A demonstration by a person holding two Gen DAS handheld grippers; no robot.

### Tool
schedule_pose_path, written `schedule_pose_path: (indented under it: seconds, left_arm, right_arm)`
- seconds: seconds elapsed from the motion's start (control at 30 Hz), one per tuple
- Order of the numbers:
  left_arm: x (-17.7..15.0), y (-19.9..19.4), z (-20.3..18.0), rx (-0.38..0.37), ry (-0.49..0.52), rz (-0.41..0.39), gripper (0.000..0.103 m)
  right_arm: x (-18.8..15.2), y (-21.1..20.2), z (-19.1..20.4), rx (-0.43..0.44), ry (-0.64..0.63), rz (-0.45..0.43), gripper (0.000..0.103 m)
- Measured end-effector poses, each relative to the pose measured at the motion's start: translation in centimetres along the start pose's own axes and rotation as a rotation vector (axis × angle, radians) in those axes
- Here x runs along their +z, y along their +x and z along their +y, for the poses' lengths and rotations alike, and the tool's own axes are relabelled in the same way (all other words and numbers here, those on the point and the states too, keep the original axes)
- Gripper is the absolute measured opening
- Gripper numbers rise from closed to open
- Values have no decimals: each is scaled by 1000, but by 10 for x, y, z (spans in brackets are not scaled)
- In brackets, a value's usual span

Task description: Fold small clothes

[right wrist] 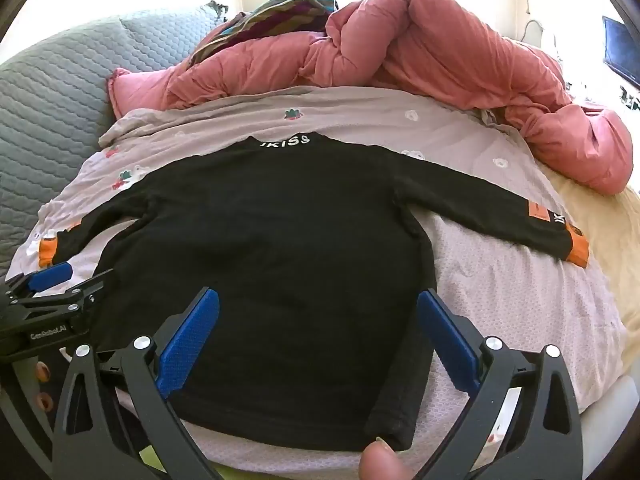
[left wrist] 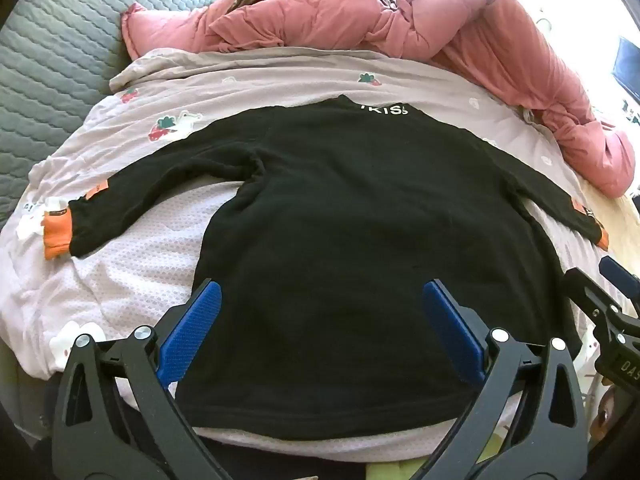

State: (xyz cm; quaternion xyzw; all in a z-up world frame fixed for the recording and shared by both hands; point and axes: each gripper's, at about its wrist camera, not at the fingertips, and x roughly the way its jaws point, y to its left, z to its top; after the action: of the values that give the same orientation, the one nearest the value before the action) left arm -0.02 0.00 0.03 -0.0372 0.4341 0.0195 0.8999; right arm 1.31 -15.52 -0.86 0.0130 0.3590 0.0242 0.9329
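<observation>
A small black long-sleeved top (left wrist: 360,220) with orange cuffs lies flat on the bed, collar away from me, both sleeves spread out; it also shows in the right wrist view (right wrist: 272,248). Its left cuff (left wrist: 58,234) and right cuff (right wrist: 578,246) lie at the sides. My left gripper (left wrist: 320,304) is open and empty, hovering over the lower part of the top. My right gripper (right wrist: 318,312) is open and empty, over the lower right part of the top. The left gripper shows at the left edge of the right wrist view (right wrist: 52,276).
The top lies on a pale lilac printed sheet (left wrist: 280,80). A bunched pink duvet (left wrist: 440,16) runs along the far and right side. A grey quilted cover (left wrist: 48,60) lies to the left. A striped cloth (right wrist: 280,12) sits at the back. A fingertip (right wrist: 380,462) shows at the bottom.
</observation>
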Motion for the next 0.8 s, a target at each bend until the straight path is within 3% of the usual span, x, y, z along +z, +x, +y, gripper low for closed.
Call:
schedule_pose_path:
  seconds: [0.8]
  left_arm:
    - [3, -5, 1, -4, -8, -15, 95]
  right_arm:
    - [0, -6, -2, -7, -1, -4, 99]
